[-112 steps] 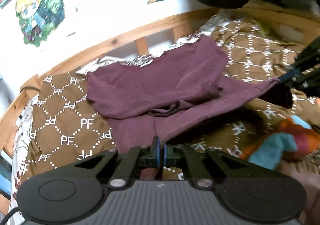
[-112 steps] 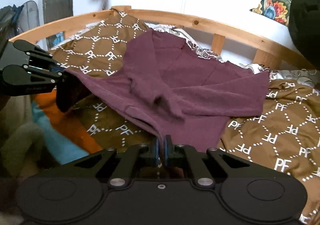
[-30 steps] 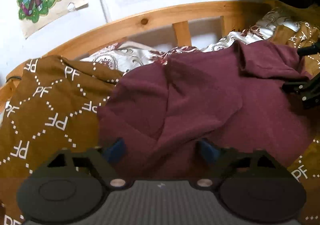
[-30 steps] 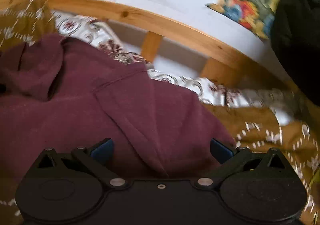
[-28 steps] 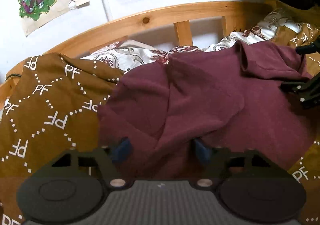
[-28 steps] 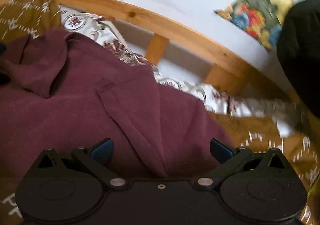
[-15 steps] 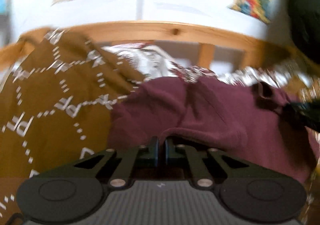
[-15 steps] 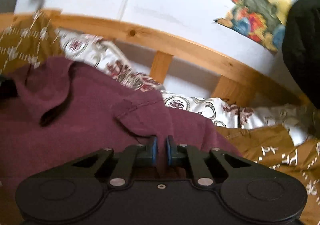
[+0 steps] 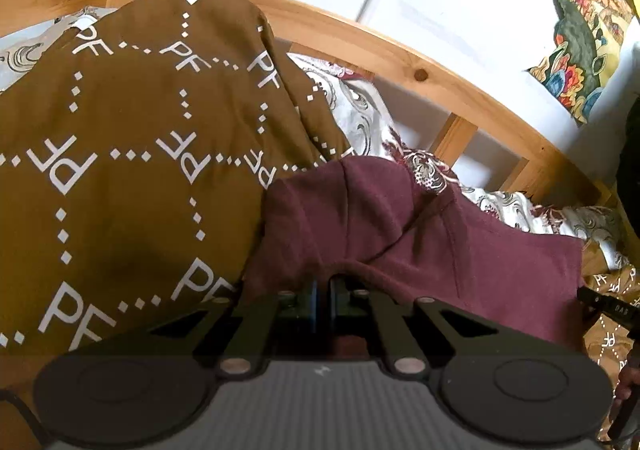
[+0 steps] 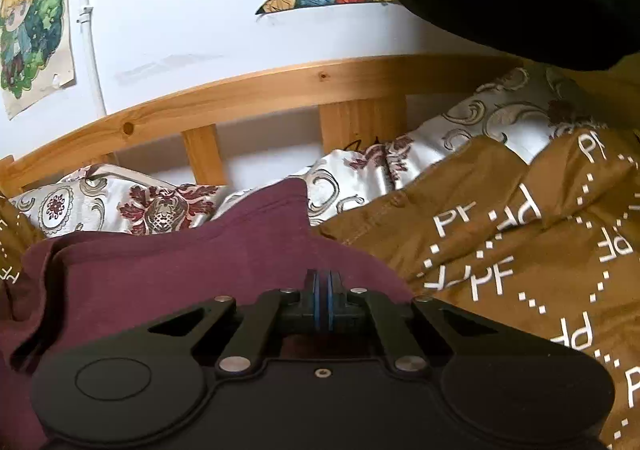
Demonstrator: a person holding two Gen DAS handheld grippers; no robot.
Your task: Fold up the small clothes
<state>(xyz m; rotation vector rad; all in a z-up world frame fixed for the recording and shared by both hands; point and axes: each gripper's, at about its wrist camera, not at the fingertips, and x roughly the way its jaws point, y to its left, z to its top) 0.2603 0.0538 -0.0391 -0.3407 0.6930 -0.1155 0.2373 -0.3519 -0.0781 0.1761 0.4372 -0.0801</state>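
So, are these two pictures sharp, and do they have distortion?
Left wrist view: sharp, the bed rail bows from the fisheye lens. Right wrist view: sharp too, the rail curves likewise, and the maroon top lies in soft light without glare.

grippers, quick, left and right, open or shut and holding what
Left gripper: shut on a fold of the maroon top.
Right gripper: shut on the maroon top's edge.

Cloth, wood and plastic surfaces

A matt maroon knit garment (image 9: 460,250), a smooth brown printed cotton blanket (image 9: 132,153) and a varnished knotty pine bedrail (image 10: 256,93) are seen.
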